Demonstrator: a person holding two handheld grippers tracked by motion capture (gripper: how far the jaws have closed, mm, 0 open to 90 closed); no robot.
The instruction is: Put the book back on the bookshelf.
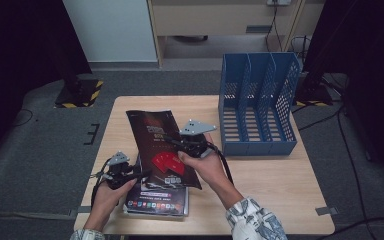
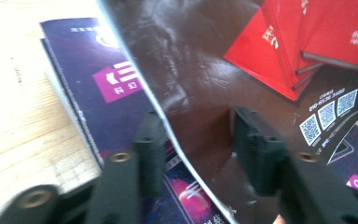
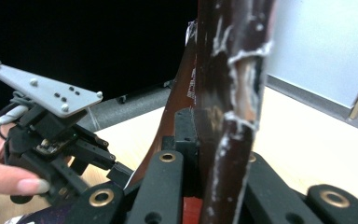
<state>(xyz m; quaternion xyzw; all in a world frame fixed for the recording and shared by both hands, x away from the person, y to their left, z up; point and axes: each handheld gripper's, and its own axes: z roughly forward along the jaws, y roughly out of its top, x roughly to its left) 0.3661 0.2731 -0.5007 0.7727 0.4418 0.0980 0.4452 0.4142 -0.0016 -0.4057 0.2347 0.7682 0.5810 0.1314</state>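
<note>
A dark magazine with red shapes on its cover is tilted up off the table, lying partly over a purple magazine. My right gripper is shut on the dark magazine's right edge; in the right gripper view that worn edge stands upright between the jaws. My left gripper is at the magazine's lower left edge. In the left gripper view it is open, with the edge of the dark cover running between the jaws, above the purple magazine.
A blue three-slot file organizer stands at the back right of the wooden table. Dark floor mats and cables surround the table. The left gripper and the hand holding it appear in the right gripper view.
</note>
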